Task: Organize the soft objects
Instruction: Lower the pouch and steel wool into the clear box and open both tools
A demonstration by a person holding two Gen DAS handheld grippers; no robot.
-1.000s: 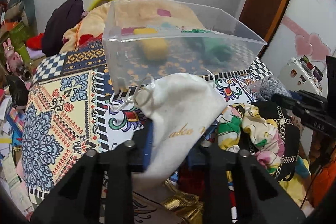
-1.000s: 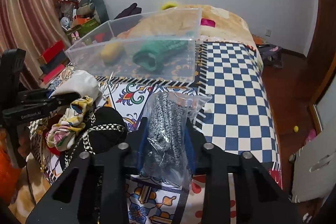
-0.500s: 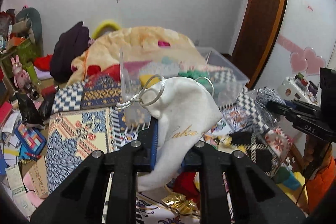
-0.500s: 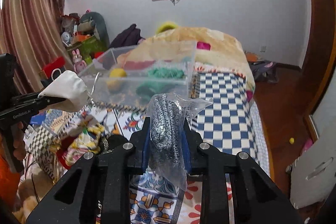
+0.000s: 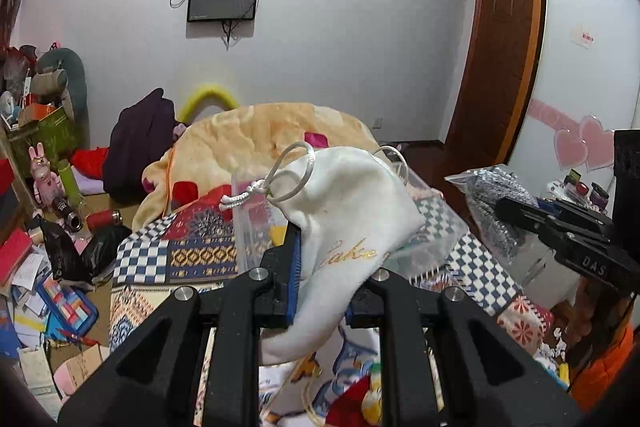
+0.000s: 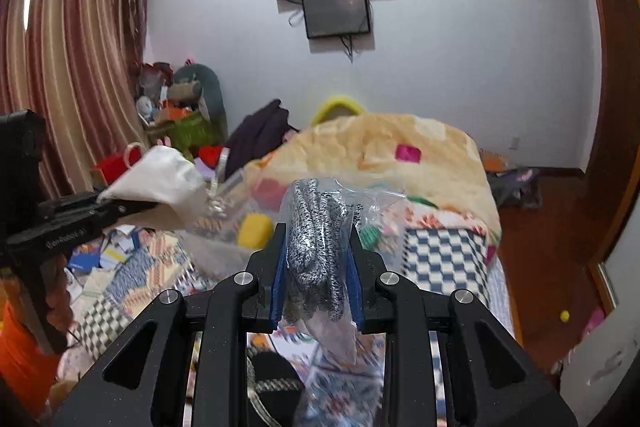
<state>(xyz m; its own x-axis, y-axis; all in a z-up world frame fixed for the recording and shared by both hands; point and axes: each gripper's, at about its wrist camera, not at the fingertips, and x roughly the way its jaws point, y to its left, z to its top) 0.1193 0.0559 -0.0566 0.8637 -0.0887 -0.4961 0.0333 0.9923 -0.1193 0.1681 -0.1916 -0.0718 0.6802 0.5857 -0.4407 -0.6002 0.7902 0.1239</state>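
above the patterned bed [image 5: 192, 251], the left claw [image 5: 320, 267] is clamped on a white drawstring pouch [image 5: 352, 211] with gold lettering, its cord loops [image 5: 288, 171] standing up over the mouth and its lower end hanging loose below the jaws. the right claw [image 6: 316, 259] is pinched on a grey-and-white knit item in a clear plastic bag [image 6: 320, 223], the bag's tail drooping under the pads. both loads ride in the air, well above the covers.

ahead of both, partly hidden by what they carry, sits the clear plastic bin [image 5: 256, 227], with a yellow soft piece [image 6: 254, 231] and a green one [image 6: 370, 237] showing through its wall in the right view.

the step in hand looks like carrying both pieces to the bin. to do it well, bring each claw over the open top, not toward the near wall, since the hanging tails could catch on the rim. it seems wise to drop one load at a time, lowering until the slack end is inside before letting go. the pouch's cords may snag on the jaw, so the left claw should part fully and lift straight up. the slick bag could slip early, so keep it level and unhurried.
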